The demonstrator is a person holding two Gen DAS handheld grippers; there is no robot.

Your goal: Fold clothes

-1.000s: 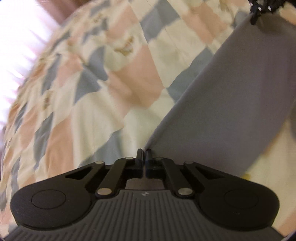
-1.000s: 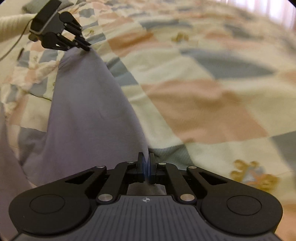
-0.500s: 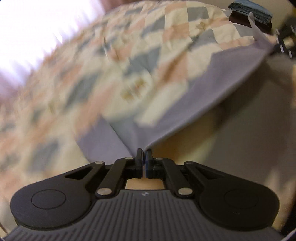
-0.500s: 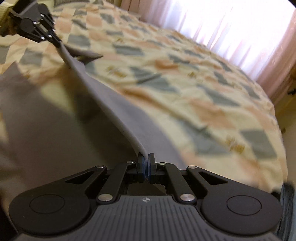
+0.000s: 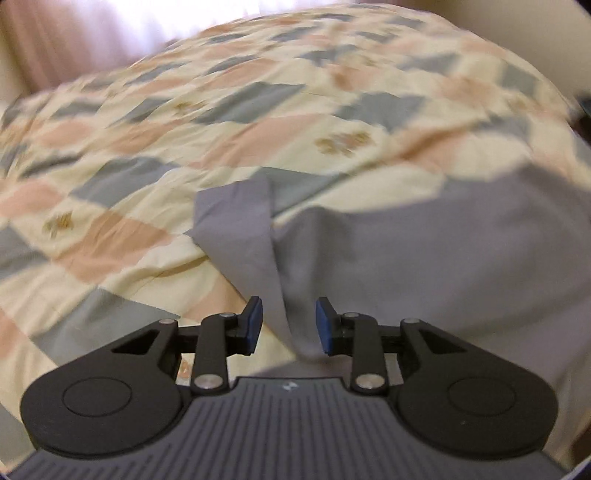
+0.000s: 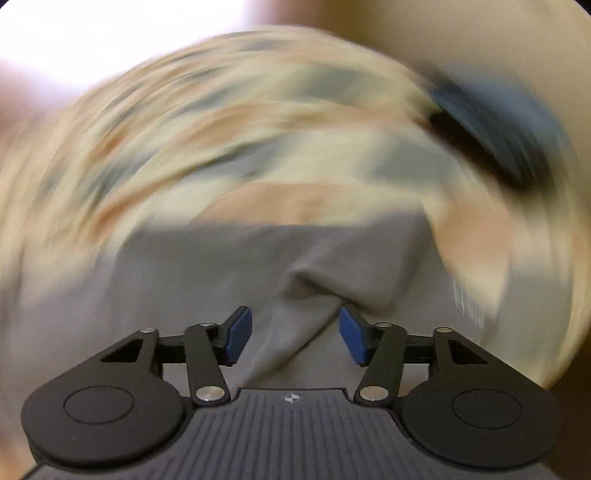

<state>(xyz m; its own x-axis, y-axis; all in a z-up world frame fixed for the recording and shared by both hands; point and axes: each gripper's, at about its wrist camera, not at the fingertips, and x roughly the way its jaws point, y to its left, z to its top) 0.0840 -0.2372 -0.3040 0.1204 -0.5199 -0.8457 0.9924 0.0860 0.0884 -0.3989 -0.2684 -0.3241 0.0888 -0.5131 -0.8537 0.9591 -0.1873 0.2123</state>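
A lilac-grey garment [image 5: 406, 258] lies on the patchwork quilt, with a sleeve or flap [image 5: 236, 225] sticking out to the left. My left gripper [image 5: 288, 326] is open, and a raised fold of the garment runs between its blue pads [image 5: 254, 325] without being clamped. In the blurred right wrist view the same garment [image 6: 207, 269] lies below. My right gripper [image 6: 295, 334] is open over a pinched ridge of cloth [image 6: 295, 317].
The quilt [image 5: 258, 122] with cream, pink and grey-blue patches covers the bed. A dark blue folded item [image 6: 495, 125] sits blurred at the far right in the right wrist view. A bright window and pink curtain [image 5: 66, 33] lie behind.
Both grippers held the garment shut and lifted it; now both have opened and the garment lies dropped on the quilt. The right gripper is swinging fast.
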